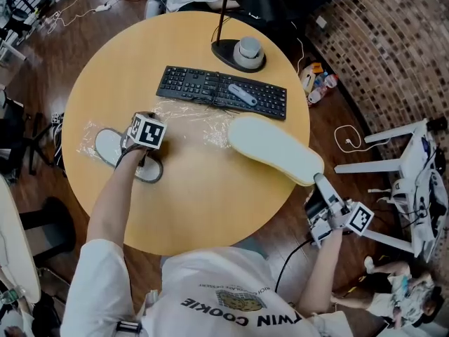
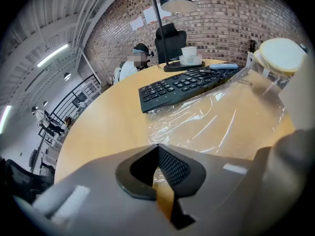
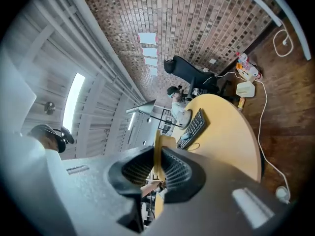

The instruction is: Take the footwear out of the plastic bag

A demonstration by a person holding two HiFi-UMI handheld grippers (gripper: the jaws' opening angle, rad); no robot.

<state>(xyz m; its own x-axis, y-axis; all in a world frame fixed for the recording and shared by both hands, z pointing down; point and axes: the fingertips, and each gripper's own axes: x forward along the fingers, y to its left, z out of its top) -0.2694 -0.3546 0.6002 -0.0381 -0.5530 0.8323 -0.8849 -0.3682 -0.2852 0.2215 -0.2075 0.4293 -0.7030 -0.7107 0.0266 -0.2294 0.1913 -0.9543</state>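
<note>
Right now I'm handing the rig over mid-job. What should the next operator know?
Right gripper: shut on one end of the first slipper, held clear of the plastic bag by the table edge.
Left gripper: jaws together, apparently pinching the bag's film, next to the second slipper.
Done: first slipper out.
Left: second slipper looks still wrapped in plastic; pull it out.

I'm looking down on a round wooden worktop (image 1: 203, 202). A black keyboard (image 1: 203, 86) lies on its far side, with a black lamp base (image 1: 223, 53) behind it. A clear plastic bag (image 1: 193, 121) is spread flat against the keyboard's near edge. A grey slipper (image 1: 109, 146) lies at the left on crinkled film. A pale slipper (image 1: 270, 146) overhangs the right rim; I can't tell whether it touches.
</note>
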